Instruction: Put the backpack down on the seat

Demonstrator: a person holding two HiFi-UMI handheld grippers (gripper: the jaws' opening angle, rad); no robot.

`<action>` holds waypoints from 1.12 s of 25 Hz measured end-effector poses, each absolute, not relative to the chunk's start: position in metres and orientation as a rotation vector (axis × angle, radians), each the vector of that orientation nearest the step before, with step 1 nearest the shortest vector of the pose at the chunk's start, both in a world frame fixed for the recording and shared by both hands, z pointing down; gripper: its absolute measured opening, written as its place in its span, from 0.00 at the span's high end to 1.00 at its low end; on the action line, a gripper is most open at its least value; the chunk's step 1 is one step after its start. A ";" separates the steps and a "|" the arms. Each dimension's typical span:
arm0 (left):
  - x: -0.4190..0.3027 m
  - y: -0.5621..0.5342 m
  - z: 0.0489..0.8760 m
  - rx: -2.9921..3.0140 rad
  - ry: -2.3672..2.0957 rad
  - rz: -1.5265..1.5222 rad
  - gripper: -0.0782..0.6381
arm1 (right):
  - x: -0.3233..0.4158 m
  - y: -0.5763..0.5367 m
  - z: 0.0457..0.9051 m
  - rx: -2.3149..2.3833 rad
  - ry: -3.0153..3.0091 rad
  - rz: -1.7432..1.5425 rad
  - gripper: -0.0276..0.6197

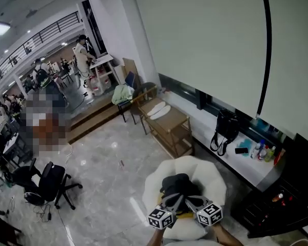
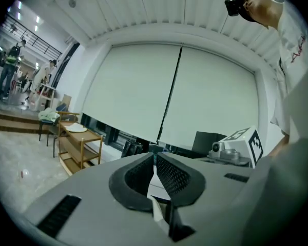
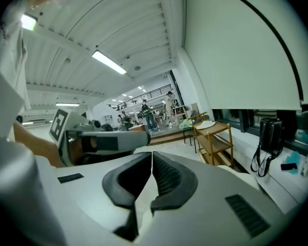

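Head view: found the dark backpack (image 1: 177, 184) lying on the round white seat (image 1: 215, 181), with left gripper (image 1: 175, 202) and right gripper (image 1: 194, 203) at its near edge, contact undetermined. Left gripper view: recorded jaws pressed together, holding nothing. Right gripper view: recorded the same, jaws together and empty. Judged placement complete; saw nothing left beyond drawing both grippers away.

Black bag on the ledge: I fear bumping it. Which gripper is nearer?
Right. In the head view the right gripper is below-left of the black bag; the left gripper is farther left.
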State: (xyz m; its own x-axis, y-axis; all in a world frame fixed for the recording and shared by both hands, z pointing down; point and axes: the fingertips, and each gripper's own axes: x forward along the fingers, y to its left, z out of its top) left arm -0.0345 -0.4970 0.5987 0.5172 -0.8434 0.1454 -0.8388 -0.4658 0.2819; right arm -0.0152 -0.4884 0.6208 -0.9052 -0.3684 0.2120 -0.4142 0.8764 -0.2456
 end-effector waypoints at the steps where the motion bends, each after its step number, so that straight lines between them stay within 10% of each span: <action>1: -0.036 -0.495 0.594 2.451 -1.412 -0.037 0.83 | -0.016 -0.482 0.621 0.595 -2.889 0.416 0.91; 28: -0.056 -0.291 0.601 2.433 -1.353 -0.063 0.83 | -0.032 -0.295 0.601 0.678 -2.890 0.322 0.91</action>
